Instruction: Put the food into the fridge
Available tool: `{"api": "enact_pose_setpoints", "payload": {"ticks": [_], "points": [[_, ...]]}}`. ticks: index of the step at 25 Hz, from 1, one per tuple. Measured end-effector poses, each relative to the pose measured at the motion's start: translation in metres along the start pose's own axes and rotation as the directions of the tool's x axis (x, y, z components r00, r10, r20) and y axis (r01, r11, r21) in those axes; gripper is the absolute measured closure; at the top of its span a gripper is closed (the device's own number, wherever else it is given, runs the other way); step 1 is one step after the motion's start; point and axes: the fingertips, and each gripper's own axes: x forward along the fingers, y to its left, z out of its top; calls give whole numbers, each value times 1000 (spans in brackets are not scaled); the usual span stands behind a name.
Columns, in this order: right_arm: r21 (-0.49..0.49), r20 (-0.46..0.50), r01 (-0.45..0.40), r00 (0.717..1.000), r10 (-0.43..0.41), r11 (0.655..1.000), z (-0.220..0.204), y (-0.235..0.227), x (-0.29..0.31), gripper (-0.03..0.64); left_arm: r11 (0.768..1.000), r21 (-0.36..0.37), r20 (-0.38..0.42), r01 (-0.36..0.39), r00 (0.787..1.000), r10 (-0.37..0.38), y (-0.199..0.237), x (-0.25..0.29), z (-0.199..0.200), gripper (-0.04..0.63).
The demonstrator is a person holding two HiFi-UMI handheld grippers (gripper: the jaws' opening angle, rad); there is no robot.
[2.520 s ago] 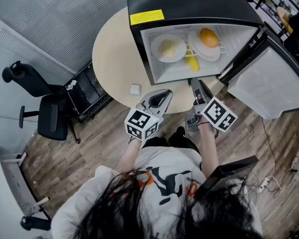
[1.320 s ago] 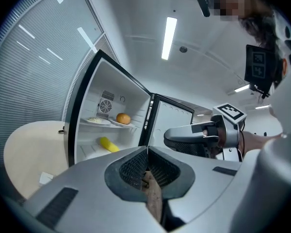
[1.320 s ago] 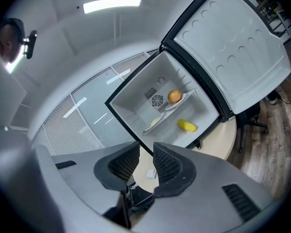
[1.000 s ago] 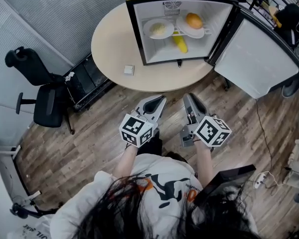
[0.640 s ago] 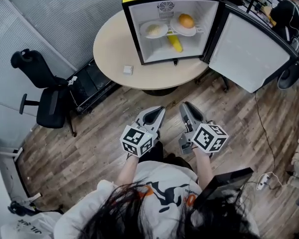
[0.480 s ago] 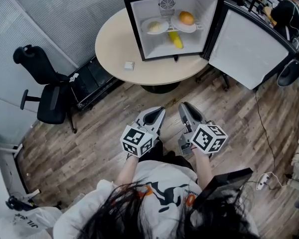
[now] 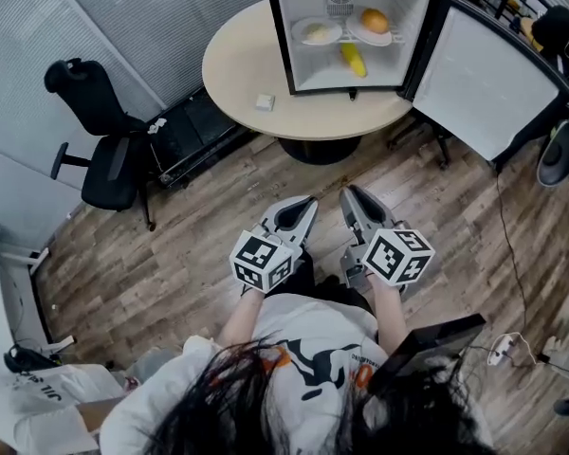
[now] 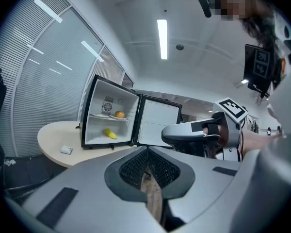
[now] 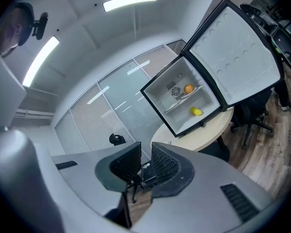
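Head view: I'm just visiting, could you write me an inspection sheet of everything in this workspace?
Surface: round beige table, wood floor around it.
Job's things: black mini fridge stands open on the table; inside, white plate of pale food, white plate with a round orange fruit, yellow elongated food item below.
Clutter: small white square object on the table.
Grippers: left gripper shut, empty; right gripper open, jaws have just been closing, nothing between them.
Cables: white cable and power strip on the floor.
Surroundings: black office chair, grey blinds.

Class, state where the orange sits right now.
In the head view, the orange sits on the right-hand plate on the shelf of the open fridge, above the yellow food.
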Motion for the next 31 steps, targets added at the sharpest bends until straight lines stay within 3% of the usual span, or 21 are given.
{"api": "enact_pose_setpoints", "payload": {"ticks": [15, 25, 31], "points": [[-96, -18, -9, 1000, 8, 995, -4, 17, 6, 546, 999, 9, 27, -32, 999, 32, 7, -17, 4, 581], [-94, -13, 12, 1000, -13, 995, -1, 9, 6, 548, 1000, 22, 7, 6, 1000, -6, -1, -7, 3, 581], [-108, -9, -30, 1000, 29, 994, 6, 15, 27, 548, 999, 43, 24, -29, 999, 28, 16, -8, 11, 580]]}}
